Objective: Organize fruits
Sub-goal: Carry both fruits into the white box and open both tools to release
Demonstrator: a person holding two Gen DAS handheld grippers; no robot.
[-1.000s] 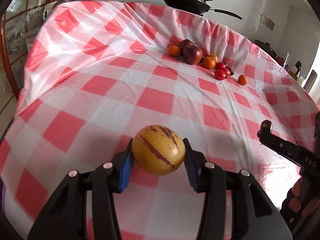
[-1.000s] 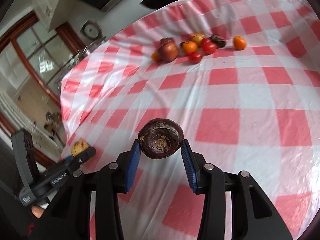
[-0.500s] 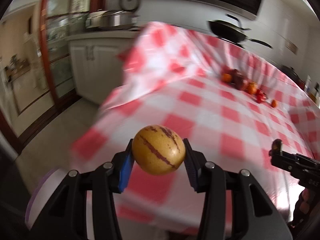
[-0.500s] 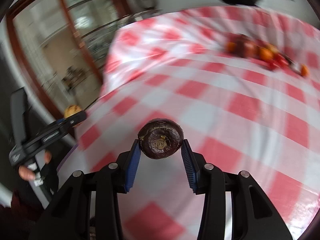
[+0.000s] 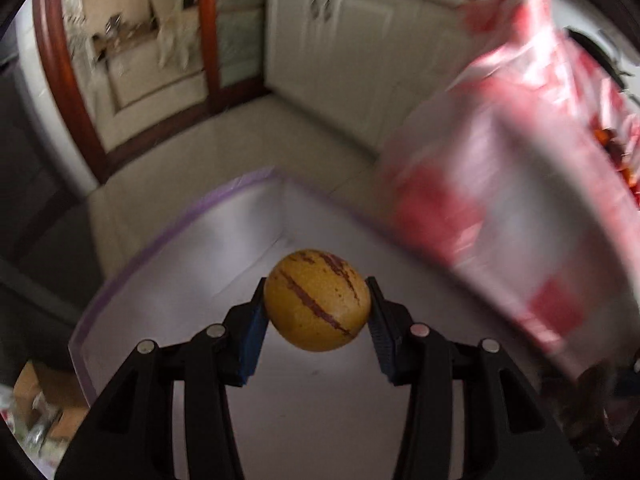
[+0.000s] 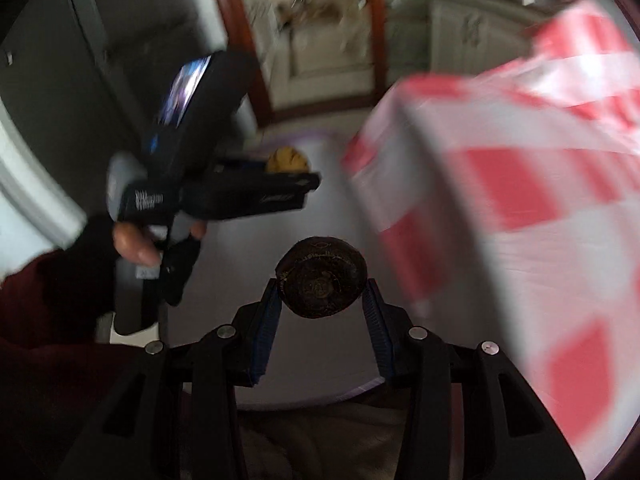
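kitchen floor, pale bin with purple rim (image 5: 176, 236) below both grippers. left gripper (image 5: 316, 312): closed on yellow purple-striped fruit (image 5: 316, 300), pinched between blue pads. right gripper (image 6: 320, 284): closed on dark round fruit (image 6: 320, 276). checked tablecloth (image 6: 520, 200) hangs right. white lettering on left gripper body, too blurred to read.

A yellow fruit (image 5: 316, 300) streaked with dark purple is seen at lower centre, flanked by blue pads (image 5: 252, 336). A red-and-white checked cloth (image 5: 520, 184) fills the right. A dark brown fruit (image 6: 320, 282) is shown at centre; a lilac-edged white bin (image 5: 180, 216) lies behind.
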